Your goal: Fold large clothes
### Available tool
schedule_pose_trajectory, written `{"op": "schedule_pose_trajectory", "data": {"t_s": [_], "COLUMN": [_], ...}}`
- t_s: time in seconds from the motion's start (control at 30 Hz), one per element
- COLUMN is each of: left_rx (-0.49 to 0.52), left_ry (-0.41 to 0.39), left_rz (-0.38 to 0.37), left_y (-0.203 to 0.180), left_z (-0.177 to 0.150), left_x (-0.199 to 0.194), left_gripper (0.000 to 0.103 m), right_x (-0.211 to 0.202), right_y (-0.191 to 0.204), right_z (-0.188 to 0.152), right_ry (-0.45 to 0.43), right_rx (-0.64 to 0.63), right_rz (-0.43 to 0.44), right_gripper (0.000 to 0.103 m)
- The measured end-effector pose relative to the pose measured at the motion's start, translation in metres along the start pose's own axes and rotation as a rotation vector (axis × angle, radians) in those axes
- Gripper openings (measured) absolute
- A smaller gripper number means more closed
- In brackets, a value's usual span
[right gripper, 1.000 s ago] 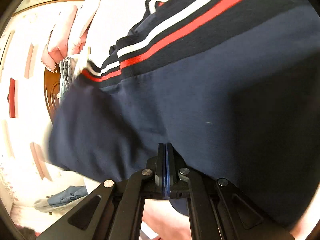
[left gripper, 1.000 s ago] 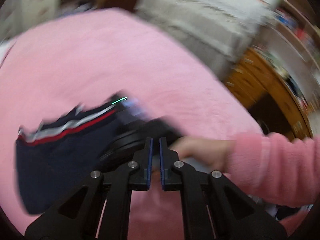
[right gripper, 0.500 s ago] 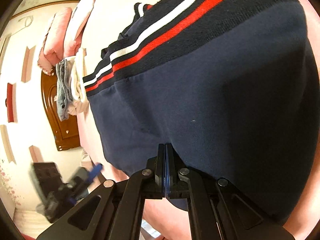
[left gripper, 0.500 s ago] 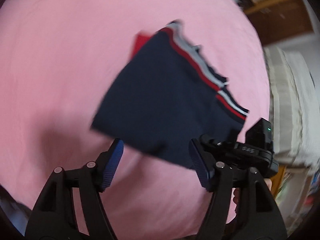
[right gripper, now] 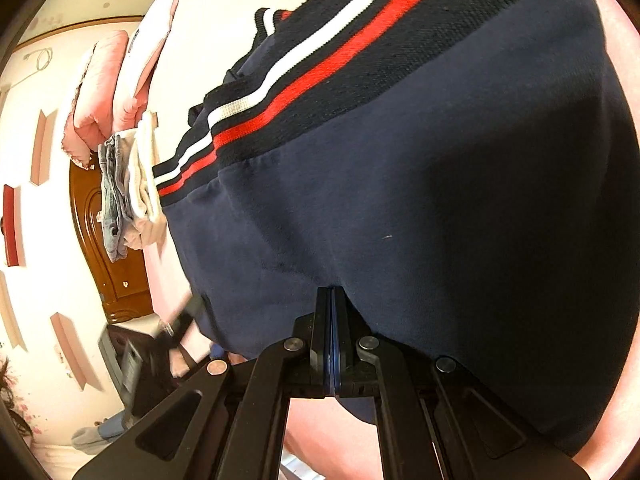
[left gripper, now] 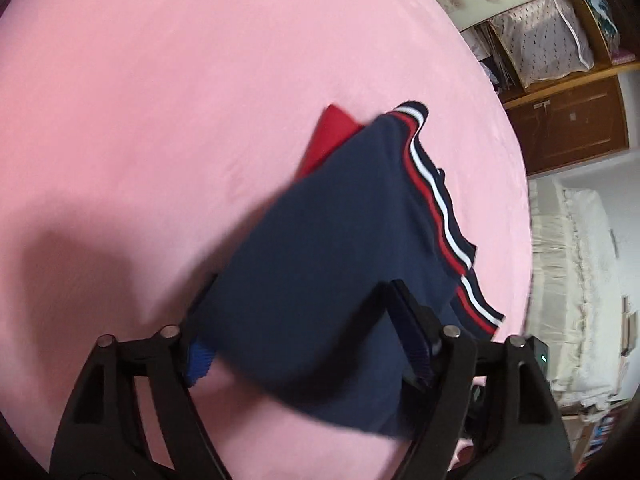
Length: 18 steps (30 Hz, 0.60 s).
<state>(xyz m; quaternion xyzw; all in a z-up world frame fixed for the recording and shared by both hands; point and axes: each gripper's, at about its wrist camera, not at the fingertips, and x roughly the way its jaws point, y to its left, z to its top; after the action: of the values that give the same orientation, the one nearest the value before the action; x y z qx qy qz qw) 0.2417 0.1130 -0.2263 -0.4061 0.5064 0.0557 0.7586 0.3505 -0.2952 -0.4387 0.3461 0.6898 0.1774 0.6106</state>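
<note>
Right gripper point(right gripper: 331, 300) clamped on navy garment point(right gripper: 400, 220) near edge; left gripper point(left gripper: 308, 336) wide, straddling near corner, ungripped. Close before lifting.

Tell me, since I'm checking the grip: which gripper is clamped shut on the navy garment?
The right gripper, jaws pinched on the navy garment; the left gripper stands open around its edge.

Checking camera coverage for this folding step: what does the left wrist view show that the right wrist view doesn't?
Left wrist only: the open left claw around the garment's near edge, a red piece beneath, the wooden cupboard. Right wrist only: the right claw shut on the fabric, folded clothes stacked behind. Both: the navy striped garment on pink bedding.
</note>
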Motion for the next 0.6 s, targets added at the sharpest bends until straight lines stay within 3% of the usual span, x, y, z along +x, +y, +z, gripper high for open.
{"op": "schedule_pose_trajectory", "data": {"t_s": [0.03,0.07,0.1,0.2,0.27,0.37,0.5,0.6], "left_rx": [0.024,0.050,0.074,0.153,0.209,0.360,0.574,0.665], "left_ry": [-0.015,-0.030,-0.046,-0.089,-0.102,-0.093,-0.029,0.018], "left_rz": [0.018,0.025,0.011,-0.060,-0.151,-0.254,-0.323,-0.328], "left_y": [-0.005,-0.011,-0.017,-0.041,-0.060,-0.098,-0.141,-0.158], "left_z": [0.001,0.001,0.001,-0.002,-0.005,-0.021,-0.056,-0.082], "left_x": [0.001,0.000,-0.002,-0.018,-0.037,-0.057,-0.063,-0.060], "left_gripper": [0.050,0.030,0.026,0.023,0.022,0.021,0.021,0.021], "right_x": [0.000,0.000,0.000,-0.001,0.000,-0.002,-0.004,-0.011], "right_y": [0.000,0.001,0.001,0.002,0.001,-0.001,-0.005,-0.008], "right_z": [-0.001,-0.001,-0.002,-0.002,-0.002,-0.003,-0.002,-0.002], "right_ry": [-0.004,-0.007,-0.009,-0.011,-0.009,-0.006,0.005,0.019], "right_rx": [0.002,0.004,0.007,0.005,0.006,0.004,-0.001,-0.011], "right_rz": [-0.001,-0.002,-0.003,-0.001,0.008,0.028,0.057,0.072], "right_gripper": [0.000,0.000,0.000,0.000,0.000,0.000,0.000,0.000]}}
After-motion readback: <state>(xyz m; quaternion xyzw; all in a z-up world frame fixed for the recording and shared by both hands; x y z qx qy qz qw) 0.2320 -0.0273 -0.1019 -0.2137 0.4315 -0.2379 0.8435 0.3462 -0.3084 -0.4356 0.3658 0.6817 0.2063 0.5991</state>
